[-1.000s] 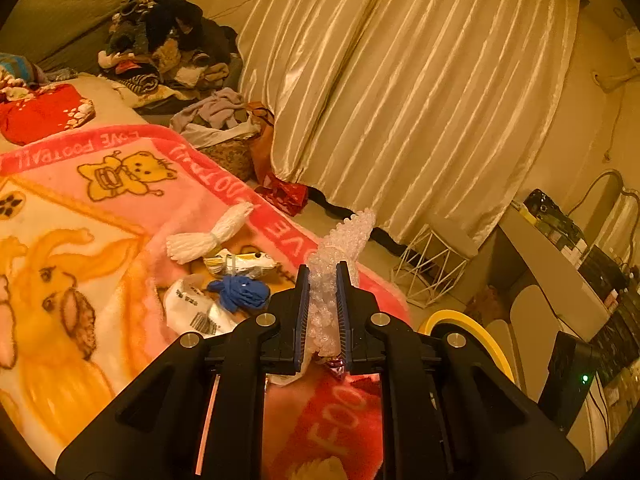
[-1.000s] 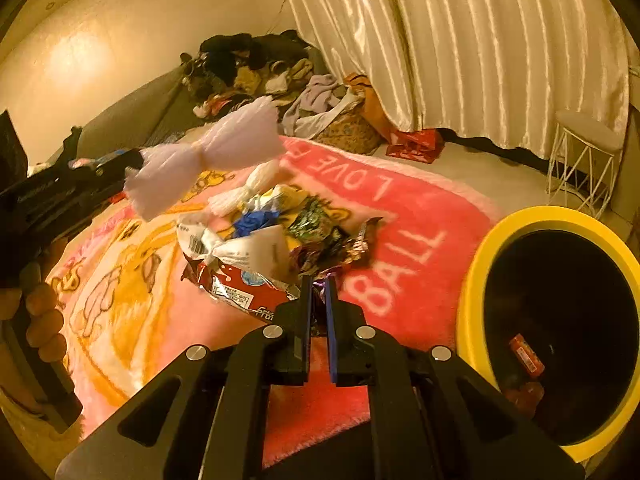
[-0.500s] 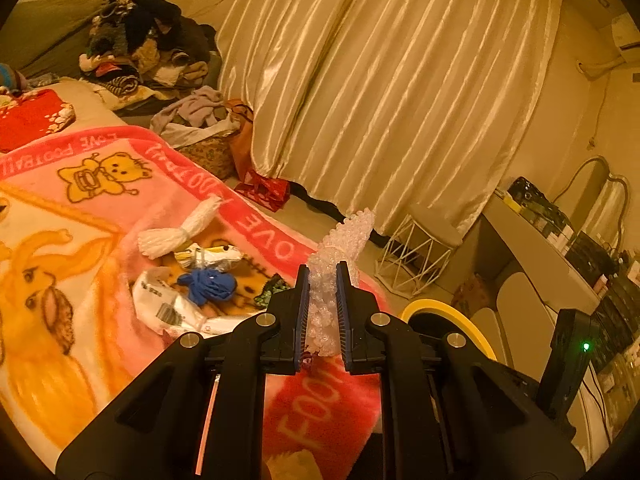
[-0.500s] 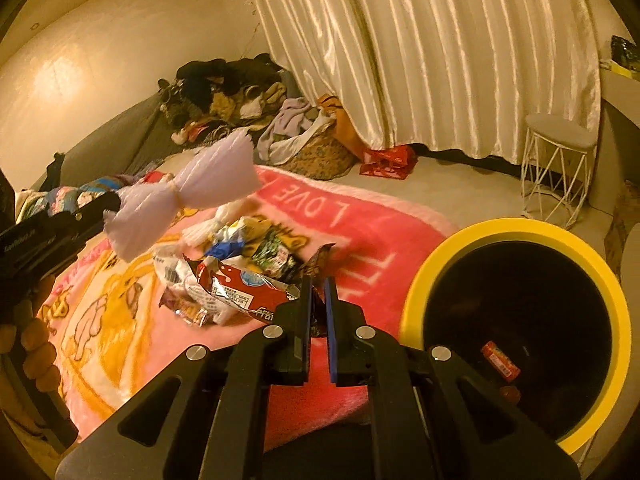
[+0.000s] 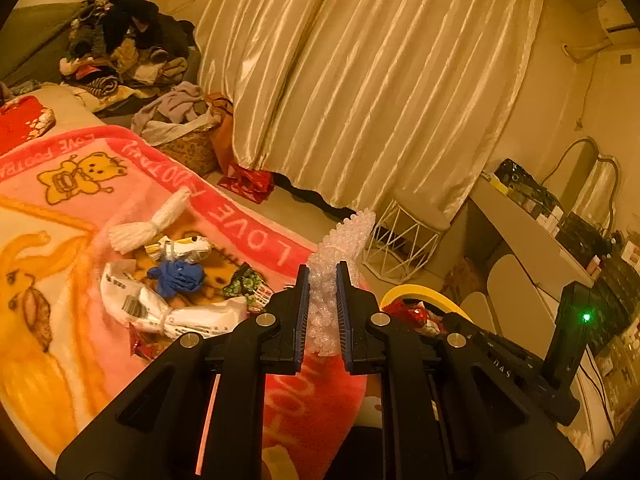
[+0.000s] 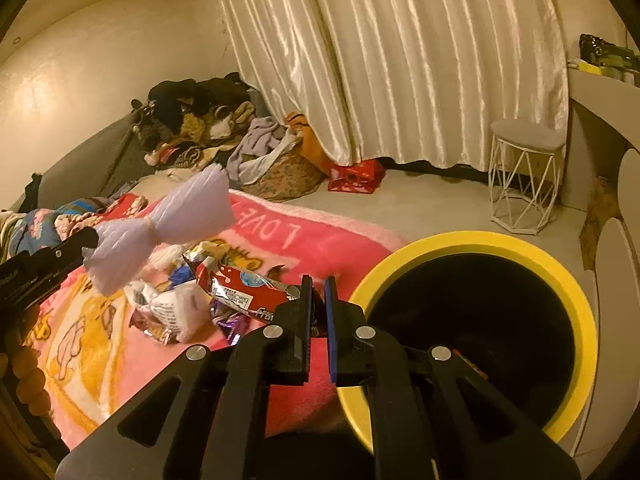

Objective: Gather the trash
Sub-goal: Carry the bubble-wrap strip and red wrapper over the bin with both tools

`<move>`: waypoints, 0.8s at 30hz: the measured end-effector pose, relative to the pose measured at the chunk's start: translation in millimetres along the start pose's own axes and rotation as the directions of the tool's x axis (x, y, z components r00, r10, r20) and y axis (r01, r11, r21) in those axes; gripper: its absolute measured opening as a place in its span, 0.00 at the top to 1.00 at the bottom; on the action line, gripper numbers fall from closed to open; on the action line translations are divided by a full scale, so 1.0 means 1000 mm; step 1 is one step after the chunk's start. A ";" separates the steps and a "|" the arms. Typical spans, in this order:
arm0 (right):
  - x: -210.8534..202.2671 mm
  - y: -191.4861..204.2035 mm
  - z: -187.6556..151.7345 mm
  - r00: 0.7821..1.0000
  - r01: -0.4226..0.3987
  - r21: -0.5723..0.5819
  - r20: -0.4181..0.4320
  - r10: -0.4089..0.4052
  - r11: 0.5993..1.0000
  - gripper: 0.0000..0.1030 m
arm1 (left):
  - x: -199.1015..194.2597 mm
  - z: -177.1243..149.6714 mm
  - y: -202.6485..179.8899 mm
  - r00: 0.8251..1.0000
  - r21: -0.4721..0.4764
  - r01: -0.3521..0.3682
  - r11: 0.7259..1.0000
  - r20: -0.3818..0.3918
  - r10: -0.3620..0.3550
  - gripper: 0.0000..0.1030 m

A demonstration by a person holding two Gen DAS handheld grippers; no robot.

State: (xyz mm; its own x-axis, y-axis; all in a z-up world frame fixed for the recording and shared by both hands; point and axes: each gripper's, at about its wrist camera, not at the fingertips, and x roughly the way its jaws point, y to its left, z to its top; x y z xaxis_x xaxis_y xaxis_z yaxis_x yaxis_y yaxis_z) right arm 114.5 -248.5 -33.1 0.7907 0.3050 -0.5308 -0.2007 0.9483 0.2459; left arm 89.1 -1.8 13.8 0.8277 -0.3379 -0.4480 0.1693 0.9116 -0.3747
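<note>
Pinching a knotted twist of bubble wrap (image 5: 340, 256) between my left gripper (image 5: 322, 312) pads, I've got it standing up out of the jaws, long axis running away from me along the fingers, its frilly top poking past the tips. From the right wrist view that same bundle (image 6: 160, 228) hangs in the air over the pink blanket (image 6: 304, 236), tied in the middle like a bow, well off to the left of the yellow-rimmed bin (image 6: 560, 280). My right gripper (image 6: 316, 320) is the nearer one: it sits just beside the bin's near-left rim, jaws almost closed on the tail of a red snack wrapper (image 6: 244, 288), which trails back to the left over the blanket. So my guess is the right hand's wrapper goes in first, a short swing rightward over the rim, and the left has the longer carry across the blanket's corner. One bin, two grippers, each loaded with one piece. Left on the blanket near its bin-side edge I count roughly: one white tied bag (image 5: 148, 228), one blue crumpled wad (image 5: 178, 278), one white printed bag (image 5: 176, 314), one yellow-and-white packet (image 5: 184, 248), a green patterned wrapper (image 5: 246, 286), plus purple foil bits (image 6: 230, 322) I can't count cleanly. Inside the bin something small and red shows, mostly hidden behind my own finger.
</note>
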 end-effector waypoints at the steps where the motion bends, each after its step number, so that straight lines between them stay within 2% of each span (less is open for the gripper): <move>1: -0.001 -0.003 0.000 1.000 0.005 0.005 0.004 -0.005 1.000 0.94 | 0.000 -0.001 -0.001 1.000 0.003 0.001 1.000 -0.001 -0.001 0.92; 24: -0.011 -0.055 0.002 0.993 0.106 0.101 0.043 -0.110 0.989 0.94 | 0.025 -0.013 -0.039 0.997 0.068 0.047 0.997 -0.056 -0.043 0.92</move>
State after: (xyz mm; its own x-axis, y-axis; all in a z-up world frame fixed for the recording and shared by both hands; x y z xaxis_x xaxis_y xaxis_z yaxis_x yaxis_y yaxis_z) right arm 117.5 -304.1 -39.3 0.8321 0.1944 -0.5194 -0.0567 0.9615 0.2690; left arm 96.7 -49.1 6.7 0.7882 -0.3898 -0.4762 0.2440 0.9084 -0.3396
